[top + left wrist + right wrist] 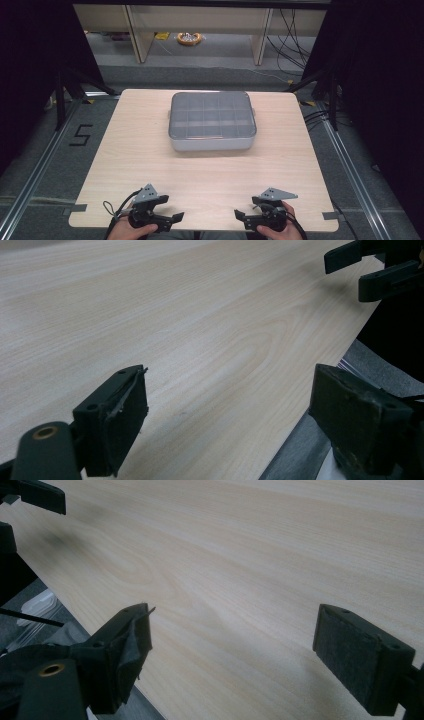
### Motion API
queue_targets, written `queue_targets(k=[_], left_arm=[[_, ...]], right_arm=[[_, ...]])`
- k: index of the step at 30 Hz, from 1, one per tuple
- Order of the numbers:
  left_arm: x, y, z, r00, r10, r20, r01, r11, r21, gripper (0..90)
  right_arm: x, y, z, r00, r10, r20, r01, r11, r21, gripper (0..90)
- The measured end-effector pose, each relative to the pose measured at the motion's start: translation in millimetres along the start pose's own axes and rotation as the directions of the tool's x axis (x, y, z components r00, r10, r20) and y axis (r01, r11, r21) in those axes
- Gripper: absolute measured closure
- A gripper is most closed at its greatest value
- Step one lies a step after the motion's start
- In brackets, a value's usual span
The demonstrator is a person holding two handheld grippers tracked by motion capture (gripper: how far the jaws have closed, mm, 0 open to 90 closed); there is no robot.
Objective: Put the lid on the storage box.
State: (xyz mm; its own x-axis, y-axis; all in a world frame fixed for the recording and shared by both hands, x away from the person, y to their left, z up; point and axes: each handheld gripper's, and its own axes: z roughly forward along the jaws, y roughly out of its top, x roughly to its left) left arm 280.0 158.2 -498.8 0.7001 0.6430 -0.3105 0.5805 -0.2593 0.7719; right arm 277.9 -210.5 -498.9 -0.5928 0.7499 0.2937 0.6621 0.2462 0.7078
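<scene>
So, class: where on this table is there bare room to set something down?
The wide strip between the lidded compartment box and the two hand-held grippers, left and right, is bare. So are the margins either side of the box. The table is busiest along its near edge.

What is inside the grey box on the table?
Through the clear lid of the grey box, dividers form many small compartments. They look empty, but the picture is too small to be sure.

Looks like a lab / recording rig; pale wood table (pixel 150 165) sits inside aluminium frame rails (pixel 35 170) w/ black curtains (pixel 380 75) at both sides; loose cables (pixel 292 35) on grey floor, taped "5" (pixel 81 135), bare shelving legs (pixel 136 32) behind.
</scene>
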Motion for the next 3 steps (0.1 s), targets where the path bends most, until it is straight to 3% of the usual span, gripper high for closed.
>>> queue_targets(k=[3], left_arm=[[0.5, -0.3, 0.4, 0.9999, -0.01, -0.008, 0.01, 1.0, 0.003, 15.1]], right_arm=[[0.1, -0.1, -0.1, 0.9999, -0.005, 0.011, 0.005, 1.0, 0.002, 16.9]])
